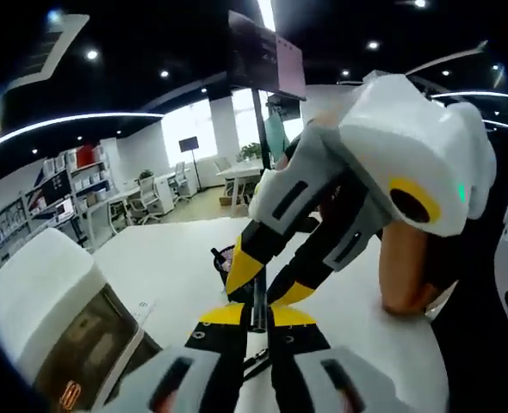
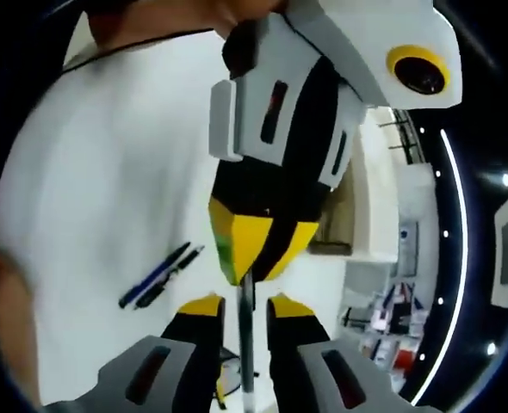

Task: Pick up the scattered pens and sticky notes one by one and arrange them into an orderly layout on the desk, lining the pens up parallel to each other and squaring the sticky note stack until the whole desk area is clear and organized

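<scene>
Both tools met tip to tip over the white tabletop [image 2: 108,172]. The left tool [image 1: 258,314] and right tool [image 2: 245,301] were each nearly closed on one dark pen [image 2: 247,335], mostly hidden between the jaws. Two more pens [image 2: 161,275] lay together at 9 o'clock. Something dark behind the yellow tips was too blocked to make out.

Smooth white desk [image 2: 108,155], glossy (plastic) pens [image 2: 159,275]
</scene>
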Motion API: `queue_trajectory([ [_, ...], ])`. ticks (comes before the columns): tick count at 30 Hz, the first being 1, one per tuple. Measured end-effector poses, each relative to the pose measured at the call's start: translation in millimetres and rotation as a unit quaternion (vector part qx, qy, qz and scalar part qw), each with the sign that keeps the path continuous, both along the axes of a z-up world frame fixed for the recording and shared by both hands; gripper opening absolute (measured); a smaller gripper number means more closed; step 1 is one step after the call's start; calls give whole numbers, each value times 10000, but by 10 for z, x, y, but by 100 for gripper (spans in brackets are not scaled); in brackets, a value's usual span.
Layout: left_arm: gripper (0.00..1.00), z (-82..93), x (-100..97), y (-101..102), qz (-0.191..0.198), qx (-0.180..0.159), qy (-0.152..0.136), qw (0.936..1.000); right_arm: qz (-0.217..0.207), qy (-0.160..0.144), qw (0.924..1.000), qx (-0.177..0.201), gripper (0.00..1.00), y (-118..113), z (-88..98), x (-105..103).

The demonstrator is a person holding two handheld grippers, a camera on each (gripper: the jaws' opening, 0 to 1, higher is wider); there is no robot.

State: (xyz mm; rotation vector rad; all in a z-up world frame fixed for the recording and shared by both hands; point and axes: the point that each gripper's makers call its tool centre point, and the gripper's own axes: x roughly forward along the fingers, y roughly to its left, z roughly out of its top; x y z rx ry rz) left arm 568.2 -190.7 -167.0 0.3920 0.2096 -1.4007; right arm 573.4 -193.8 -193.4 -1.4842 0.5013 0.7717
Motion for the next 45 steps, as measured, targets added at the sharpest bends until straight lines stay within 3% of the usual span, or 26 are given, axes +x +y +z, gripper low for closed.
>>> queue_trajectory([
  [19,10,30,75,98,246,-91,72,9996,48,-199,9996,-207,7,83,36,85],
  [22,10,51,53,90,88,-202,76,9997,-112,-50,9999,-19,6,78,-3,118],
  [23,15,40,64,83,89,-207,76,9997,-69,17,9999,-110,6,60,-53,122],
  [25,37,-31,136,101,207,-6,-96,9997,-105,43,9999,-94,6,46,-63,149],
  [27,48,-116,239,151,447,283,-346,9980,-126,76,9999,0,6,19,-65,183],
  [32,50,-35,218,178,449,133,-340,9983,-499,-82,9976,480,6,-160,17,337],
  [36,47,19,262,212,395,182,-498,9978,-1400,-195,9815,1287,6,-401,106,570],
  [40,46,-19,322,225,288,340,-496,9978,-1795,-165,9563,2303,6,-481,249,633],
  [43,46,-38,331,207,305,389,-525,9974,-2029,-163,9303,3053,6,-586,375,670],
  [45,46,-53,326,206,303,434,-546,9971,-2372,-265,8984,3686,6,-678,490,748],
])
